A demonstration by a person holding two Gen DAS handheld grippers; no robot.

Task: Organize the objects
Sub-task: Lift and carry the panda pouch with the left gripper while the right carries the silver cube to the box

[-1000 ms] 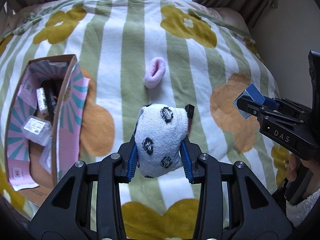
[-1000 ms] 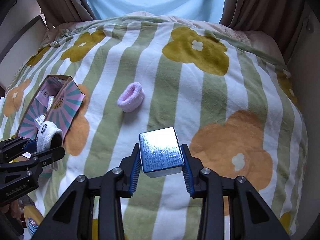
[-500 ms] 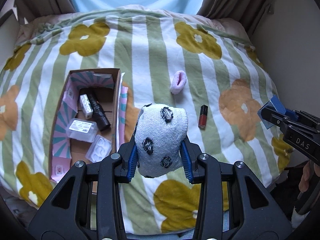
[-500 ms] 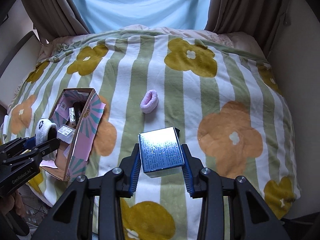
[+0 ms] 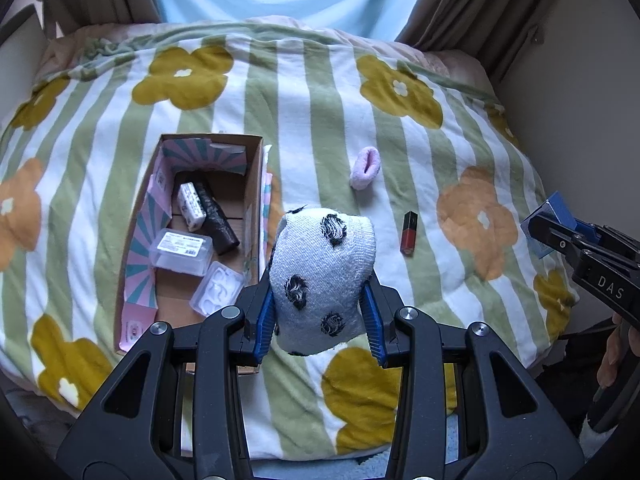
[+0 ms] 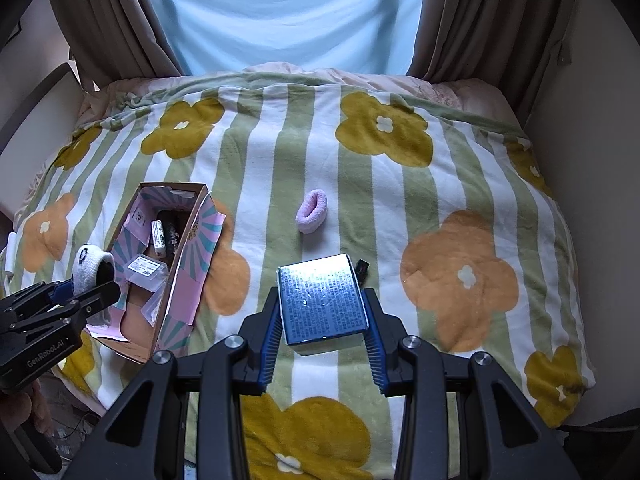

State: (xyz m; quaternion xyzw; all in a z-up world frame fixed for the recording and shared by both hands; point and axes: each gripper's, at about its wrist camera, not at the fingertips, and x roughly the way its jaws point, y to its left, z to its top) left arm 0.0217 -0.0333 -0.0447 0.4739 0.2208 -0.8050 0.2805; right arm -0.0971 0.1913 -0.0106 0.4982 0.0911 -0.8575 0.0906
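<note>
Left wrist view: the left hand-held gripper (image 5: 320, 312) is gripping a rolled white sock with black spots (image 5: 322, 276) between its blue pads, jaws drawn in against the fabric, and is holding it in the air above the bed, just right of the open cardboard box (image 5: 138, 216). Right wrist view: the right hand-held gripper (image 6: 322, 334) is clamping a blue rectangular box with fine print (image 6: 322, 300) by its two long sides, also aloft. The cardboard box is lying on the bedspread (image 5: 320, 120) and is already holding a dark cylinder (image 5: 214, 216), a small white packet (image 5: 191, 206) and two clear plastic cases (image 5: 182, 252). Well apart from it, a pink rolled sock (image 5: 365, 168) and a red lipstick (image 5: 409, 228) are lying loose on the bedspread.

Risks, as judged: the sock is soft and bulging above the pads, so it may be slipping or unrolling if released high; the blue box is held by its smooth sides and could be tilting out. The cardboard box is resting on yielding bedding near the bed's edge and may be tipping if struck. The two grippers are heading for one opening and could be colliding.

The surface is a plush striped, flowered bedspread; brown curtains (image 6: 108, 20) are framing a pale blue window covering (image 6: 288, 12) behind.
</note>
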